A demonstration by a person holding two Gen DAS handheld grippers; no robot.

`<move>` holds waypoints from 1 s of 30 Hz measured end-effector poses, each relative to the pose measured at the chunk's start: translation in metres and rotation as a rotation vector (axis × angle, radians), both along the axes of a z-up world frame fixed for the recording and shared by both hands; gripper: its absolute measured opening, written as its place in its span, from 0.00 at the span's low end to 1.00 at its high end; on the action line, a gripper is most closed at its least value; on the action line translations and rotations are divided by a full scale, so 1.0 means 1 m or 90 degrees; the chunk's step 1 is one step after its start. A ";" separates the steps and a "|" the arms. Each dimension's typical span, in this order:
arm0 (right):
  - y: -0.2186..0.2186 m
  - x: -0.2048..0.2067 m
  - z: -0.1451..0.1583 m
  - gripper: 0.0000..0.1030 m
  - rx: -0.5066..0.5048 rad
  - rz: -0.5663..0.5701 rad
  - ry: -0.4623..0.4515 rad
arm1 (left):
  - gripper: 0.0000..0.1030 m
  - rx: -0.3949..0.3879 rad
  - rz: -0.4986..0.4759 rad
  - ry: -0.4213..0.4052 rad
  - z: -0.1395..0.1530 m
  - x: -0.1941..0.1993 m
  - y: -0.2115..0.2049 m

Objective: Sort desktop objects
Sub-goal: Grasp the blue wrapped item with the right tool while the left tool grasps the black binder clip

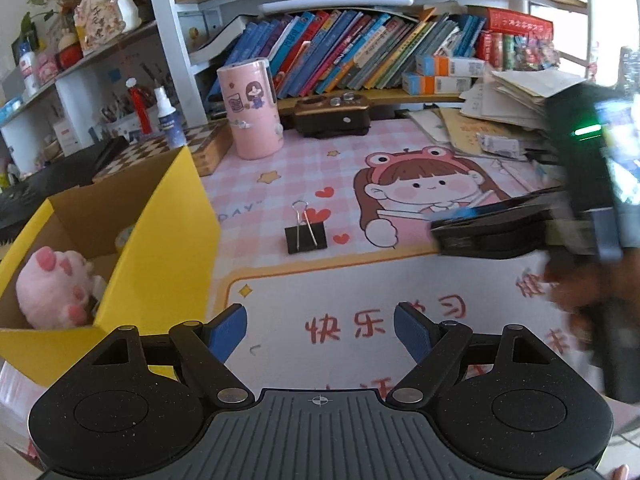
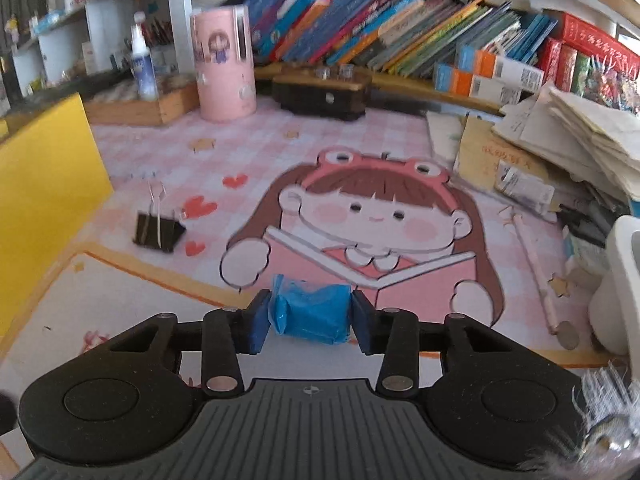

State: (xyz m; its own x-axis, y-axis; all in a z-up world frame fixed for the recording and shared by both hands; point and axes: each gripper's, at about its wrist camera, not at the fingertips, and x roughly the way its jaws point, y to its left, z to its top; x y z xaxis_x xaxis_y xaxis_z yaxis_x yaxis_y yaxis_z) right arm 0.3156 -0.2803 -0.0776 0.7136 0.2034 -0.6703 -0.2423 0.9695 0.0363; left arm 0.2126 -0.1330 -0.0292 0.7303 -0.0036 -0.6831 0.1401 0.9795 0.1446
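Blue plastic-wrapped roll (image 2: 310,314) sits clamped between the right gripper (image 2: 309,316) pads, low over the pink cartoon desk mat (image 2: 360,152); left gripper (image 1: 319,330) gapes empty beside the yellow cardboard box (image 1: 160,240); black binder clip (image 1: 305,236) lies apart on the mat.

Home study desk, likely a child's: cartoon-girl desk mat (image 2: 360,216), slanted row of children's books (image 1: 360,52) on shelf, pink cartoon canister (image 1: 254,108), chessboard (image 1: 160,148), plush paw (image 1: 56,292) in yellow box (image 1: 168,240).
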 end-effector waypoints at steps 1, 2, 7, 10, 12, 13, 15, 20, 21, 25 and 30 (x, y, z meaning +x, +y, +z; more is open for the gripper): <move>-0.005 -0.004 0.006 0.38 0.006 -0.003 -0.009 | 0.81 -0.001 0.008 0.002 -0.003 0.005 -0.001; -0.010 -0.008 0.011 0.38 0.011 -0.007 -0.014 | 0.80 -0.002 0.018 0.004 -0.005 0.011 -0.002; -0.039 -0.035 0.031 0.38 0.043 -0.050 -0.014 | 0.80 -0.022 0.054 0.001 -0.018 0.050 -0.006; -0.044 -0.052 0.036 0.38 0.036 -0.041 -0.006 | 0.79 -0.031 0.067 -0.008 -0.023 0.076 -0.006; -0.043 -0.064 0.038 0.38 0.027 -0.022 -0.009 | 0.78 -0.033 0.068 -0.011 -0.029 0.091 -0.006; -0.042 -0.069 0.040 0.38 0.024 -0.013 -0.011 | 0.75 -0.029 0.073 -0.013 -0.033 0.098 -0.006; -0.040 -0.077 0.042 0.38 0.022 0.005 -0.014 | 0.69 -0.017 0.089 -0.017 -0.040 0.110 -0.004; -0.040 -0.084 0.046 0.37 0.010 0.024 -0.018 | 0.53 -0.046 0.114 0.007 -0.054 0.133 0.007; -0.041 -0.084 0.046 0.37 0.005 0.022 -0.018 | 0.51 -0.050 0.109 0.011 -0.057 0.135 0.007; -0.048 -0.084 0.048 0.37 -0.001 0.008 -0.018 | 0.38 -0.065 0.086 0.017 -0.061 0.140 0.006; -0.051 -0.084 0.048 0.37 0.006 -0.008 -0.017 | 0.37 -0.084 0.080 0.018 -0.051 0.130 0.008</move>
